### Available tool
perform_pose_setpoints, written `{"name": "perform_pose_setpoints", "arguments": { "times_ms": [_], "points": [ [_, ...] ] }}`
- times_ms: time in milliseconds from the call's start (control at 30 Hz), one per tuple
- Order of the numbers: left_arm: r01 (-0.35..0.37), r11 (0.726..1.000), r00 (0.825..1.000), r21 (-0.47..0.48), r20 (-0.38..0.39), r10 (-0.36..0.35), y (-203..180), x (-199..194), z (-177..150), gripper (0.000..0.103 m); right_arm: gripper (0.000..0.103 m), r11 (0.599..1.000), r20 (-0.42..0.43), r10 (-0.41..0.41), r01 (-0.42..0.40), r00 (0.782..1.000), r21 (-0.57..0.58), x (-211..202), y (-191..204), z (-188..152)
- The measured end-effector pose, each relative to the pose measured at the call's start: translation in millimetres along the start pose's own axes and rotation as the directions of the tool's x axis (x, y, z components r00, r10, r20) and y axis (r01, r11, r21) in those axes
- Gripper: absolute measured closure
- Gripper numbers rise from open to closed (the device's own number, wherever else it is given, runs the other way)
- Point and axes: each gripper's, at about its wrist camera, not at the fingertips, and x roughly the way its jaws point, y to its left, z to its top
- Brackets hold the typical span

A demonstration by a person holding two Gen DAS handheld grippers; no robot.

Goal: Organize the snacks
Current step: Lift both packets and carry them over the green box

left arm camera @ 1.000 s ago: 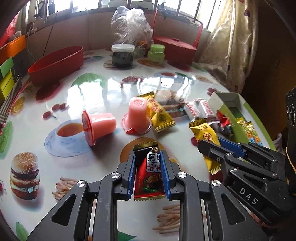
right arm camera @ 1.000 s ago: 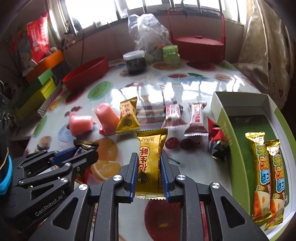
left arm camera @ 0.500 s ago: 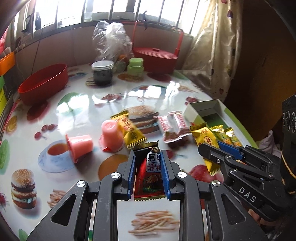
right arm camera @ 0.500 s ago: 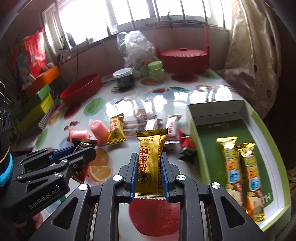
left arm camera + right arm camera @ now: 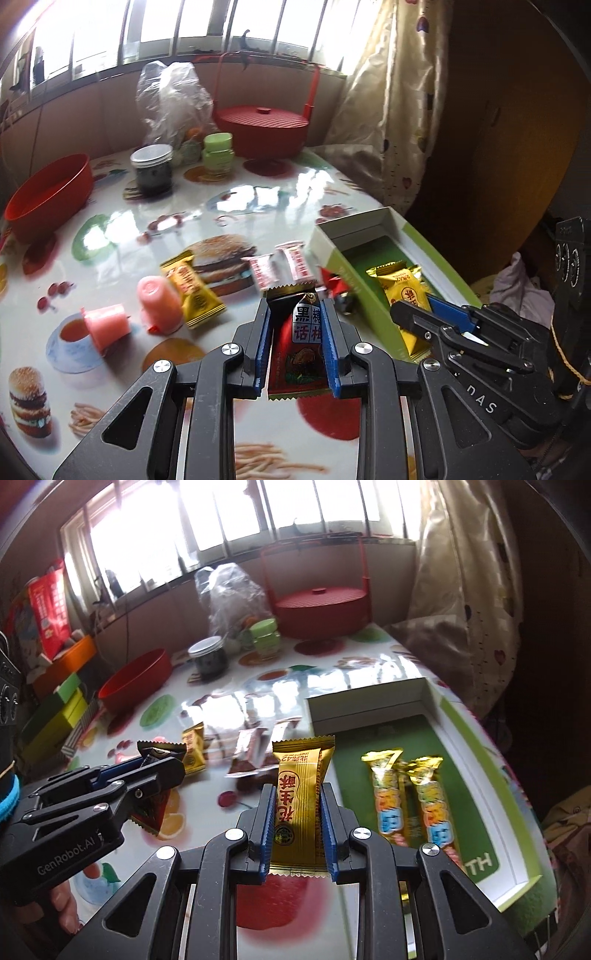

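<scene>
1. Left wrist view: a glossy food-print table [image 5: 258, 206] by a window. Our left gripper [image 5: 295, 343] pinches a dark-red packet [image 5: 295, 354] clear of the table; we judge it light, crinkly and slippery, best held mid-body.
2. Right wrist view: our right gripper [image 5: 298, 825] clamps a gold packet [image 5: 299, 808] beside the green box [image 5: 476, 738]. Only here do two bars [image 5: 410, 805] show inside.
</scene>
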Motion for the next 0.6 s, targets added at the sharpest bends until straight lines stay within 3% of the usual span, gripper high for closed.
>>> {"name": "perform_pose_setpoints", "arguments": {
  "times_ms": [600],
  "points": [
    [0.117,0.993,0.993,0.026,-0.029,-0.116,-36.3,18.1,12.5,0.077,0.081,0.993,0.006,-0.079,0.079,0.997,0.083,-18.1,-44.5,-9.2]
  ]
}}
